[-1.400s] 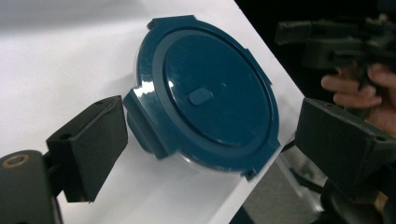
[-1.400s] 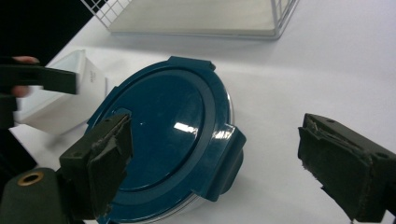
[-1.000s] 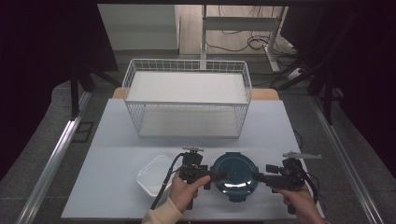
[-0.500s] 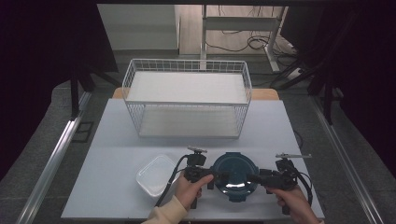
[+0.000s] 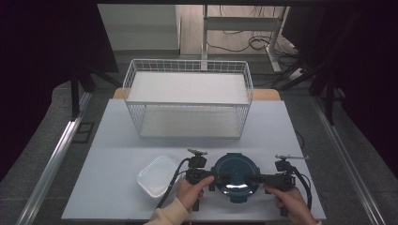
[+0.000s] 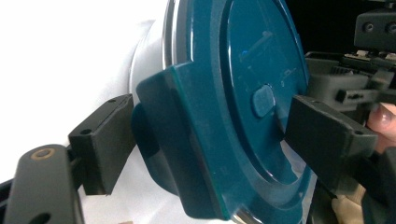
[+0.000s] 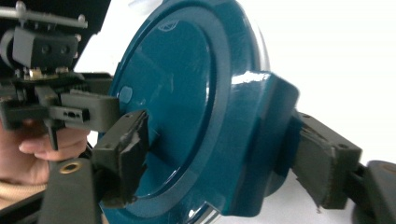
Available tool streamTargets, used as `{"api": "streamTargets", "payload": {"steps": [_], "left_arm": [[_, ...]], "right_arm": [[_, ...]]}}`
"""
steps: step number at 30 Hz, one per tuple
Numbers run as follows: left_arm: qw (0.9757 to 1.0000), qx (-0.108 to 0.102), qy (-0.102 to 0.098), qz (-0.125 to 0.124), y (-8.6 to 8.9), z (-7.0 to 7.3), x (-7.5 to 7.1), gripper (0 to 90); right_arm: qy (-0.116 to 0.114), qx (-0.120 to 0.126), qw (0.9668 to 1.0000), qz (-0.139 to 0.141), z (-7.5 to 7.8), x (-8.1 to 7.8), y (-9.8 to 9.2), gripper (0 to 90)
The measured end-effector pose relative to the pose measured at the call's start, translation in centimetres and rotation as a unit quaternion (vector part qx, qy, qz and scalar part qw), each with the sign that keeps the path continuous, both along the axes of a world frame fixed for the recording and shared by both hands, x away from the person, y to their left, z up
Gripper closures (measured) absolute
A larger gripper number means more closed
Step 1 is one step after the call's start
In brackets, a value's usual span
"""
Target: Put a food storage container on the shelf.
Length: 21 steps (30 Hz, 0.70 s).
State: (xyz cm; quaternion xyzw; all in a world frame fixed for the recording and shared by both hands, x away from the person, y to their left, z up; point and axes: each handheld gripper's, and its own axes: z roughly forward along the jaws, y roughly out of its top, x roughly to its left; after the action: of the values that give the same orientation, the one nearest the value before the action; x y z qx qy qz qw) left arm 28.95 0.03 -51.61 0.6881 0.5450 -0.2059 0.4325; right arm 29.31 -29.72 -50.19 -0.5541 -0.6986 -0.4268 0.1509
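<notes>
High view: round dark-teal lid sits at the near edge of the tabletop, left gripper on its left rim and right gripper on its right, a hand behind each. Left gripper view adds what the high view lacks: jaws clamped over a side tab of the lid, one above, one below; right gripper view likewise, with metal visible under the lid's edge. Clear plastic tub just left; white wire basket farther back, well apart.
</notes>
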Motion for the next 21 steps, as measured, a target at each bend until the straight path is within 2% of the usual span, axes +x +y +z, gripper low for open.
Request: {"api": "streamTargets", "payload": {"steps": [4, 11, 18, 21], "left_arm": [[0.9997, 0.008, -0.009, 0.021, 0.1, 0.6, -0.3, 26.0], [0.9995, 0.002, -0.009, 0.029, 0.3, 0.8, -0.5, 28.0], [0.9995, 0.000, -0.004, 0.031, 0.5, 1.0, -0.8, 30.1], [0.9994, -0.004, -0.009, 0.034, 0.5, 1.2, -0.9, 30.9]], "right_arm": [[0.000, -0.002, 1.0000, -0.001, 0.1, -0.1, 0.0, 26.5], [-0.005, 0.002, 0.9999, -0.011, 0.5, -0.4, -0.3, 31.7], [-0.022, -0.006, 0.9996, -0.015, 1.1, -0.9, -0.2, 34.2], [-0.029, -0.010, 0.9994, -0.016, 1.4, -1.0, -0.2, 35.5]]}}
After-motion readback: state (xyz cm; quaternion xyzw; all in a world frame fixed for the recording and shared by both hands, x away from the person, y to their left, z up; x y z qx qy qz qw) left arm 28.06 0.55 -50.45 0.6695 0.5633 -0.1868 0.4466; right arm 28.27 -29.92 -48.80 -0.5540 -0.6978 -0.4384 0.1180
